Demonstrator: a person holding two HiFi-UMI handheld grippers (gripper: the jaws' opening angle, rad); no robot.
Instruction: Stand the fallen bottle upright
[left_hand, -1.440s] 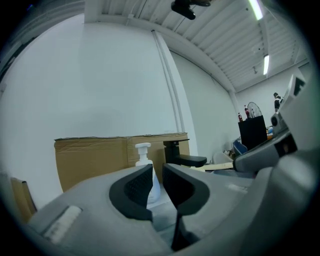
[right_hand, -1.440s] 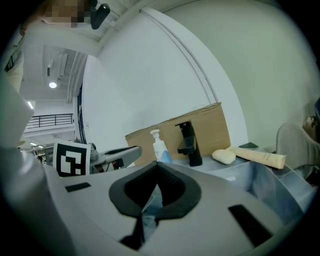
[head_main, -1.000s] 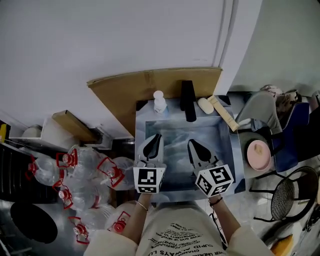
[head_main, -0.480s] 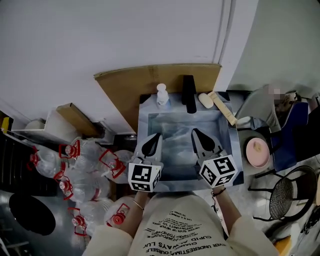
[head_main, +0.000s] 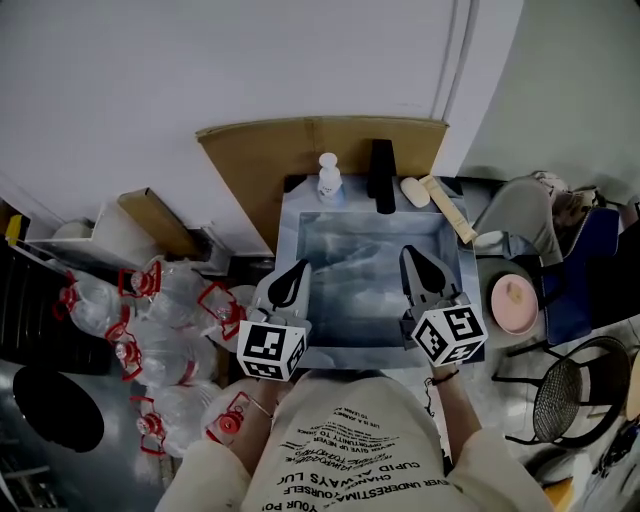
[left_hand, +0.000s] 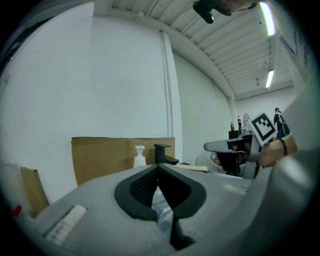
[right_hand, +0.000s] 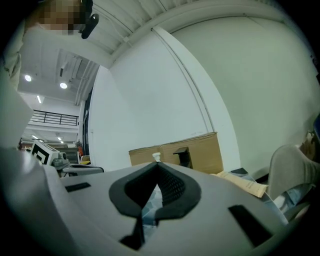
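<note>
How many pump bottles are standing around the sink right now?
1. The white pump bottle stands upright on the sink's back rim, just left of the black faucet. No other shows, though part of the sink is hidden.

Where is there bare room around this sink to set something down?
The sink basin is bare, between the faucet behind and the left gripper and right gripper in front. Crowded: beside the faucet sit the pump bottle, soap bar and wooden stick; water jugs pile up at left.

Dim, even light; fisheye-warped edges
</note>
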